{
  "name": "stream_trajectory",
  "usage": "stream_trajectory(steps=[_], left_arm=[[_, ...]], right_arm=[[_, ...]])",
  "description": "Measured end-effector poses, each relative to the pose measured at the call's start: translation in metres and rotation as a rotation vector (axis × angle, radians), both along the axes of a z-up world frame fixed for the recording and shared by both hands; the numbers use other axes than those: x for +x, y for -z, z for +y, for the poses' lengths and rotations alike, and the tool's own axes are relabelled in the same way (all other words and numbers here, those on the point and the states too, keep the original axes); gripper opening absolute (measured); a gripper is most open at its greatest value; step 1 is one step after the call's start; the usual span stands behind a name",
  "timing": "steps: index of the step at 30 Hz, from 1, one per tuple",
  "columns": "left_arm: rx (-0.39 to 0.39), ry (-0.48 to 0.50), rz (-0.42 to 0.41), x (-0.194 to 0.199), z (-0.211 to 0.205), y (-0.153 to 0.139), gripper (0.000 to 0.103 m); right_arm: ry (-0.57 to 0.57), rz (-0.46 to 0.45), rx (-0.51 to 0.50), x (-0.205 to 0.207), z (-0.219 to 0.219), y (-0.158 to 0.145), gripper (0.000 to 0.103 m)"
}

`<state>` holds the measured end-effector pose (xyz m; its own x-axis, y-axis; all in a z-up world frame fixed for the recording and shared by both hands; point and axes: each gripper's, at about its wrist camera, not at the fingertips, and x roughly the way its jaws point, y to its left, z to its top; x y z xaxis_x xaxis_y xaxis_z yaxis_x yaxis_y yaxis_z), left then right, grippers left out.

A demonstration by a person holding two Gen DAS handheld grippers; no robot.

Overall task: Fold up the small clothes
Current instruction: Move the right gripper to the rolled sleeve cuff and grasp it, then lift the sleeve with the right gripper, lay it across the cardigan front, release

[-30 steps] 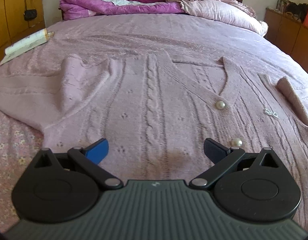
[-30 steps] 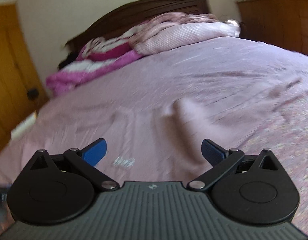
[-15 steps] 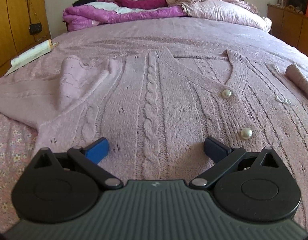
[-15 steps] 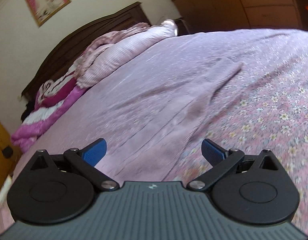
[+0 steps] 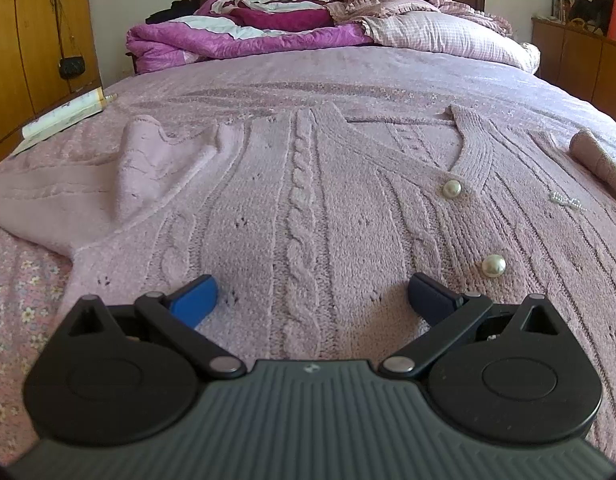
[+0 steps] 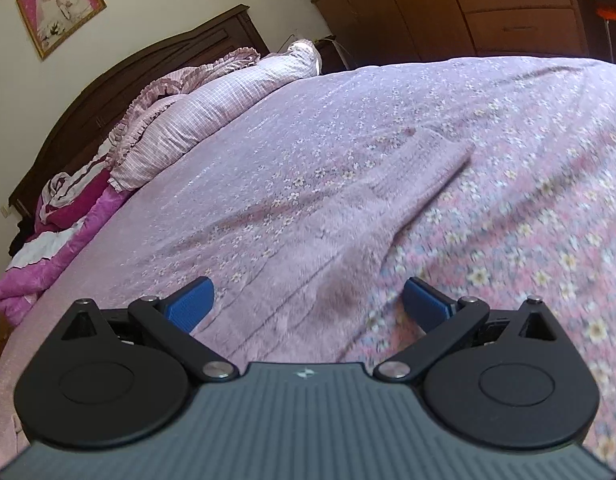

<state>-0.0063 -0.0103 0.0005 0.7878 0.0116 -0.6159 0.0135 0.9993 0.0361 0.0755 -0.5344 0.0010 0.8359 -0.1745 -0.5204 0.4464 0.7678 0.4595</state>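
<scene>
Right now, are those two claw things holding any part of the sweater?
No. The left gripper and right gripper are both open over the pink sweater, gripping nothing.

Left tool [image 5: 311, 294], right tool [image 6: 308, 298]: fingers spread, empty.

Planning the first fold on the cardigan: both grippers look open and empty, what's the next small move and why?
Probably close the left gripper on the cardigan hem right under it. Its jaws stand open over the knit, nothing held, and the garment lies flat, buttoned, not yet folded. The right gripper, also open, hangs over the sleeve near the body's edge, so it could pinch there next.
</scene>
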Motion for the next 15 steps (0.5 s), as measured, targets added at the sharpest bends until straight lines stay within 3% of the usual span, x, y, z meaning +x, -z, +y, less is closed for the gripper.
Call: stream_trajectory(steps=[3,6,8,10,15], left_arm=[[0.000,0.000,-0.002,0.000,0.000,0.000,0.103],[-0.001,0.000,-0.004,0.000,0.000,0.000,0.103],[-0.002,0.000,-0.003,0.000,0.000,0.000,0.103],[-0.001,0.000,-0.004,0.000,0.000,0.001,0.103],[-0.001,0.000,-0.005,0.000,0.000,0.000,0.103]], right_arm=[[0.010,0.002,-0.018,0.007,-0.001,0.001,0.091],[0.012,0.020,-0.038,0.012,0.001,0.003,0.064],[-0.002,0.016,-0.024,0.011,0.001,0.003,0.027],[-0.010,0.002,-0.006,0.005,0.004,0.002,0.013],[-0.015,-0.086,-0.004,-0.019,0.004,-0.015,0.007]])
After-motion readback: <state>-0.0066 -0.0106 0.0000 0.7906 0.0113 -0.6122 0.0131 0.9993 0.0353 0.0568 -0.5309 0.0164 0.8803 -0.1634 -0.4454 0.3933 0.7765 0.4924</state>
